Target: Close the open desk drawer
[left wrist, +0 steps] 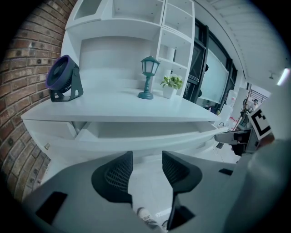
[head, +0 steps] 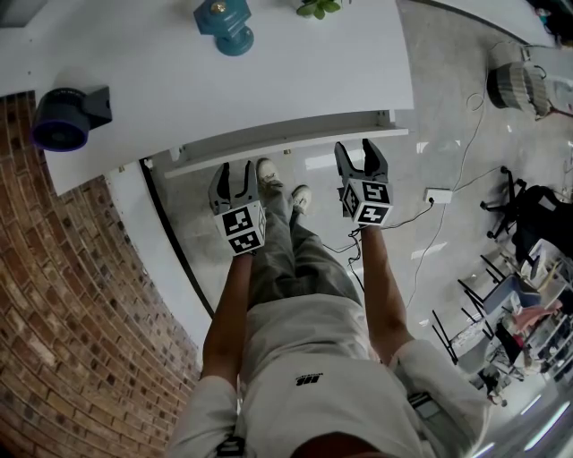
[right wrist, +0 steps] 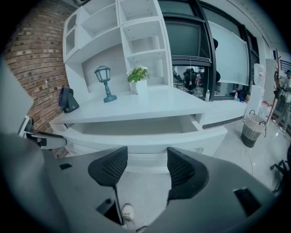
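Observation:
The white desk (head: 269,72) has a wide, shallow drawer (head: 286,146) pulled out under its top, and the drawer's inside looks empty. In the head view my left gripper (head: 235,183) hangs just short of the drawer front, left of centre. My right gripper (head: 361,159) is at the front's right part, fingertips close to its edge. Both are open and hold nothing. The left gripper view has the drawer front (left wrist: 136,141) beyond the open left gripper (left wrist: 146,170). The right gripper view shows that front (right wrist: 150,139) ahead of the open right gripper (right wrist: 146,168).
On the desk stand a dark fan (head: 67,116), a teal lantern lamp (head: 226,25) and a small potted plant (head: 318,7). A brick wall (head: 72,295) runs along the left. A wicker basket (head: 515,85) and a power strip (head: 439,195) with cables lie on the floor to the right.

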